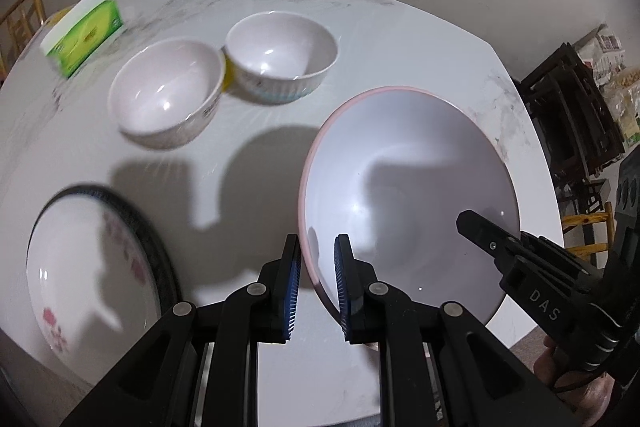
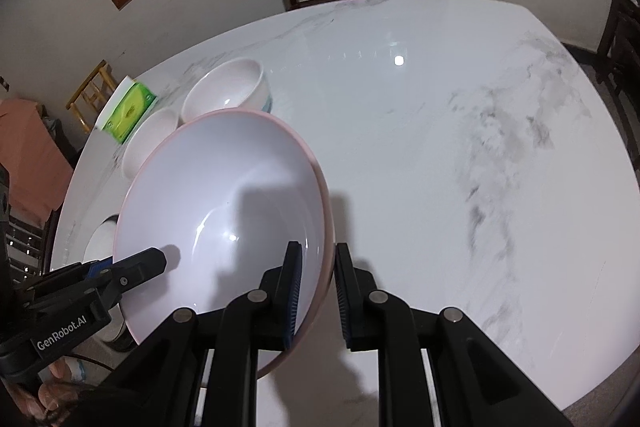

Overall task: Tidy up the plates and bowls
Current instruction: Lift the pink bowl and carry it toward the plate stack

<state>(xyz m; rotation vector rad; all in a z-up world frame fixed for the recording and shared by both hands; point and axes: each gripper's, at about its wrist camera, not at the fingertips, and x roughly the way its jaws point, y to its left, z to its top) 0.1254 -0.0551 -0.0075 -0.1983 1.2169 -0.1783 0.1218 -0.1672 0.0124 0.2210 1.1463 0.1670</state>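
I hold a big pink-rimmed bowl (image 1: 408, 195) tilted above the white marble bench (image 2: 420, 131), w/ both grippers. My left gripper (image 1: 317, 287) pinches its left rim; my right gripper (image 2: 316, 291) pinches its right rim. Two small white bowls (image 1: 168, 95) sit side by side farther back, near a green tissue box (image 1: 86, 35). A floral plate (image 1: 92, 267) lies at left.

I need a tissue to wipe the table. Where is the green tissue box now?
The green tissue box stands at the far left edge of the white marble table, just left of the two small white bowls; the right wrist view shows it there too.
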